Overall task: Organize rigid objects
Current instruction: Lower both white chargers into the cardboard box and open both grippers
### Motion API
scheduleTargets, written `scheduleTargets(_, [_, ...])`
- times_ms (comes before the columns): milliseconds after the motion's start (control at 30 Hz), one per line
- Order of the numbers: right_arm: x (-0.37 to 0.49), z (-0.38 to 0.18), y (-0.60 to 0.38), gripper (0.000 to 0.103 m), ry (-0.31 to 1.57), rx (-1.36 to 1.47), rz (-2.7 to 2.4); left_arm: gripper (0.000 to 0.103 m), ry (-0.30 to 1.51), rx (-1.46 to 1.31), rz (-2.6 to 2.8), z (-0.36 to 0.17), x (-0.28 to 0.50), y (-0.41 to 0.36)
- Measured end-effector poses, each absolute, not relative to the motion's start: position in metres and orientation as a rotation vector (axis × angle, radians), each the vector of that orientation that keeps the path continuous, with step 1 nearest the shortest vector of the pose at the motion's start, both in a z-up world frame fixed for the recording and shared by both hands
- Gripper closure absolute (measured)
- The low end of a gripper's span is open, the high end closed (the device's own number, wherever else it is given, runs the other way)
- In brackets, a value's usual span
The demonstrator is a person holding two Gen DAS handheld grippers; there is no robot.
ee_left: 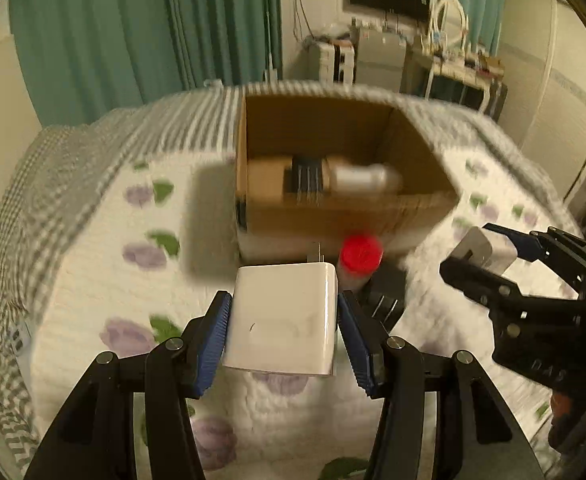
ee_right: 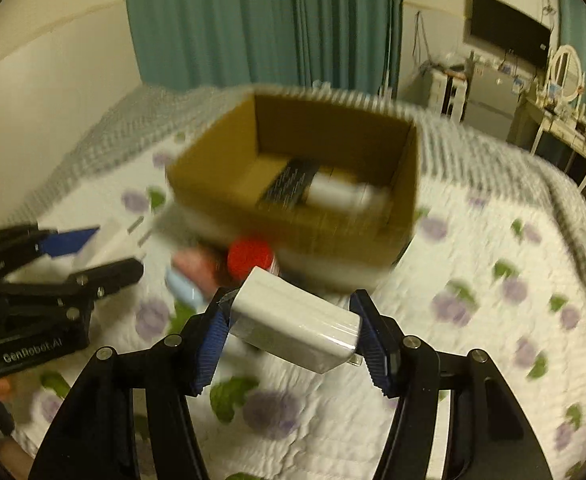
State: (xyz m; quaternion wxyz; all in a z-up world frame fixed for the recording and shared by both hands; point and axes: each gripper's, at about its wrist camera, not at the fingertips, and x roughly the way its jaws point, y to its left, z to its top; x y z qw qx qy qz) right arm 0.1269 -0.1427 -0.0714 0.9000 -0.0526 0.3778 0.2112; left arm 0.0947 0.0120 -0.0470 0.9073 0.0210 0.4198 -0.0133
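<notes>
My left gripper (ee_left: 283, 322) is shut on a white plug charger (ee_left: 285, 316), prongs pointing away, held above the bed in front of an open cardboard box (ee_left: 253, 216). My right gripper (ee_right: 293, 330) is shut on a second white charger (ee_right: 297, 330), tilted, also before the box (ee_right: 213, 184). The box holds a white bottle (ee_left: 367, 178) and a black-labelled item (ee_left: 305, 178). A red-capped bottle (ee_left: 361, 254) lies just outside the box's near wall. The right gripper shows at the right of the left wrist view (ee_left: 481, 256); the left gripper shows at the left of the right wrist view (ee_right: 93, 252).
The bed has a white quilt with purple flowers (ee_right: 493, 280) and a grey striped cover. A pink and light-blue object (ee_right: 189, 276) lies near the red cap. A dark pronged item (ee_left: 385, 304) lies by the left gripper. Green curtains, a desk and a monitor stand behind.
</notes>
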Motion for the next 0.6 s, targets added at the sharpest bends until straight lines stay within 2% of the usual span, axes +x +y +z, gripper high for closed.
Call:
scheduleTargets(167, [0.152,-0.005,-0.153,0.043,0.668,-0.122,0.413,0.048,0.781,0.022,-0.042,0.002,0.116,0.004])
scheduleTargets(300, [0.175,0.028,-0.159,0.043,0.616,-0.127,0.412,0.048,0.760,0.033,-0.047,0.017,0.149,-0.004])
scheduleTargets(433, [0.203,0.036,-0.156,0.043,0.588,-0.144,0.413,0.048,0.786,0.037,-0.027,0.004,0.193,-0.005])
scheduleTargets(600, [0.259,0.009,-0.152,0.043,0.612,-0.129,0.417,0.048,0.831,0.068,-0.030,-0.035,0.239,-0.008])
